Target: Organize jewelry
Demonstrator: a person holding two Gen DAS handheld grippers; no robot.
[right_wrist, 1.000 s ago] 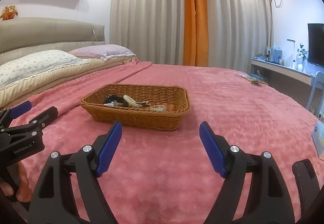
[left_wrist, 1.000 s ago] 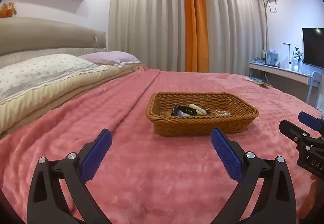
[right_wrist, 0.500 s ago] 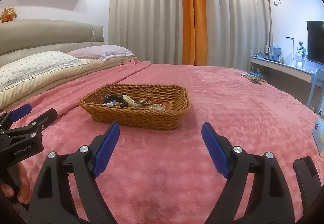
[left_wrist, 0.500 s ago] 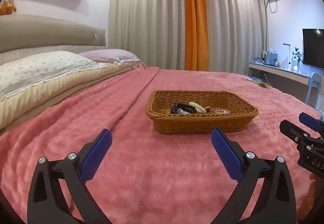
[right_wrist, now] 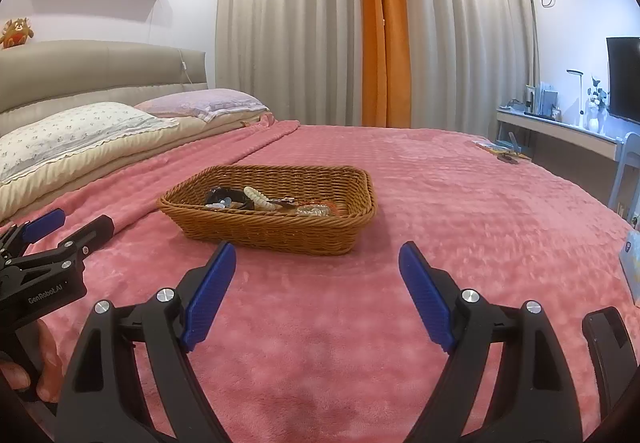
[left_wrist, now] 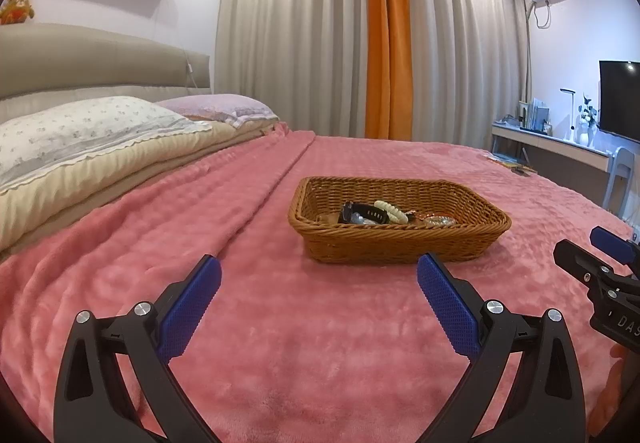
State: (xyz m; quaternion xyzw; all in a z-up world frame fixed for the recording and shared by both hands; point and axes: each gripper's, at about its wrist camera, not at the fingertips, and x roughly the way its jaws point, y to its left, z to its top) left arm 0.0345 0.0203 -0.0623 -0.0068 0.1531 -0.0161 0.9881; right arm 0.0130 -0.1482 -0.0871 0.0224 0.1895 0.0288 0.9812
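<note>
A brown wicker basket sits on the pink bedspread ahead of both grippers. Inside lie a black watch, a cream bead bracelet and a clear sparkly bracelet. My left gripper hovers open over the blanket short of the basket, with nothing between its blue pads. My right gripper stands open too, equally short of the basket and empty. Each gripper shows at the edge of the other's view.
Pillows and a beige headboard lie far left. A desk with a lamp and a TV stands at the right, past the bed's edge. Small items lie on the bed's far right. A blue-and-white card lies near my right gripper.
The right gripper's jaws have spread a little wider. Both views have shifted only slightly; the basket and its contents have not moved.
</note>
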